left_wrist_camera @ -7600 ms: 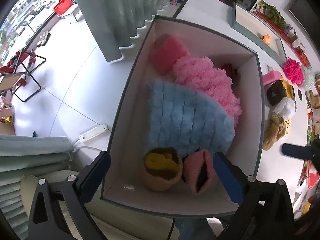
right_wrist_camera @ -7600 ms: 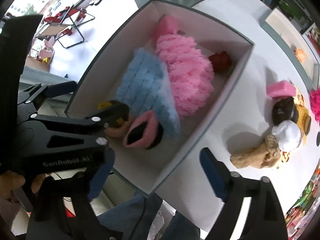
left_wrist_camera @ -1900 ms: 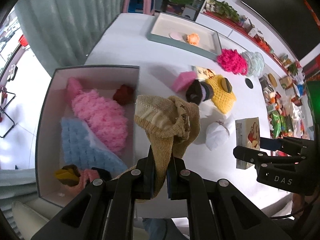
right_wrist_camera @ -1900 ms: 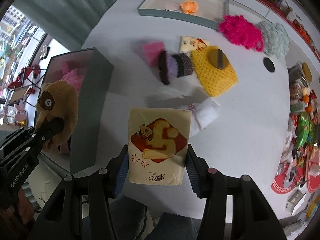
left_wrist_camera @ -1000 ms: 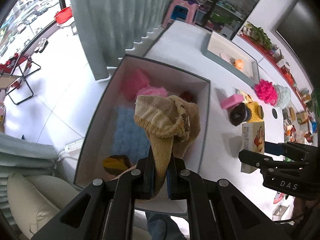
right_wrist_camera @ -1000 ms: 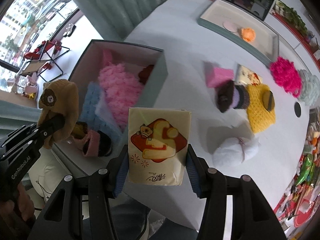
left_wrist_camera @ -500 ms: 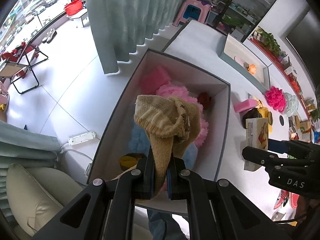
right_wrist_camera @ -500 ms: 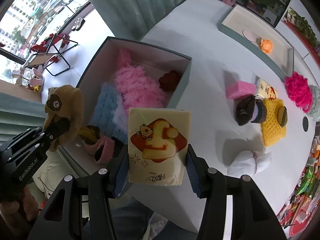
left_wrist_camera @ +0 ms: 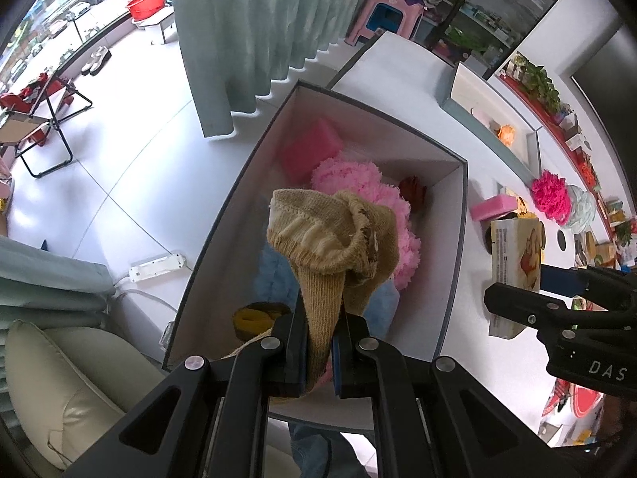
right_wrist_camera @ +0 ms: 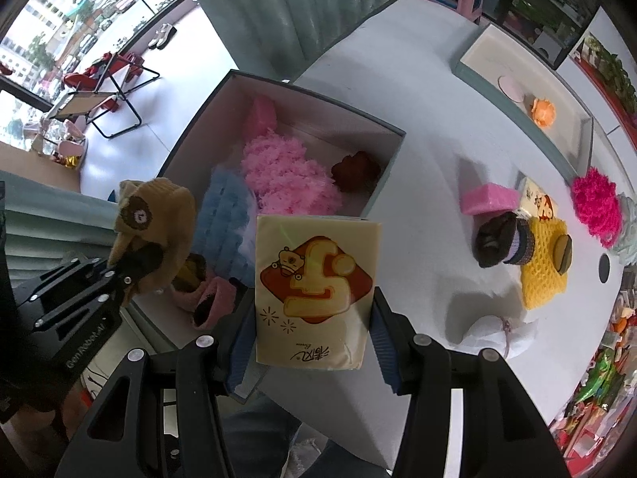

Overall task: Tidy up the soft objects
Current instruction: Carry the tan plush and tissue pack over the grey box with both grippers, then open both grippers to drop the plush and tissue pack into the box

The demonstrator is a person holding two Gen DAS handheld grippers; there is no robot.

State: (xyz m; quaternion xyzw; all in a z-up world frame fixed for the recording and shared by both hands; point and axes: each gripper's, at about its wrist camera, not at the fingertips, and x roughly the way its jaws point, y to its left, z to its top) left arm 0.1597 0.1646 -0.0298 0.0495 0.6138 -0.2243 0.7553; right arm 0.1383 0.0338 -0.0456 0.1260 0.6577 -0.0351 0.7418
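Note:
My left gripper (left_wrist_camera: 318,342) is shut on a tan knit bear hat (left_wrist_camera: 338,239) and holds it above the open grey box (left_wrist_camera: 458,239); the hat also shows in the right wrist view (right_wrist_camera: 153,215). My right gripper (right_wrist_camera: 312,342) is shut on a cream tissue pack (right_wrist_camera: 314,290) with a red and yellow print, near the box's (right_wrist_camera: 390,167) near corner. The box holds a pink fluffy piece (right_wrist_camera: 286,175), a blue fluffy piece (right_wrist_camera: 227,215), a pink sponge (left_wrist_camera: 310,151), a dark red item (right_wrist_camera: 354,169) and small slippers (right_wrist_camera: 213,298).
On the white table (right_wrist_camera: 418,91) lie a pink sponge (right_wrist_camera: 489,199), a dark knit cup (right_wrist_camera: 499,241), a yellow crochet piece (right_wrist_camera: 543,271), a magenta pompom (right_wrist_camera: 595,203) and a white cloth (right_wrist_camera: 499,328). A tray (right_wrist_camera: 525,75) stands at the back. A cream chair (left_wrist_camera: 59,374) is at the lower left.
Both grippers have moved from over the table toward the box with their loads. The hat now hangs over the box's inside and the tissue pack is at its near corner.

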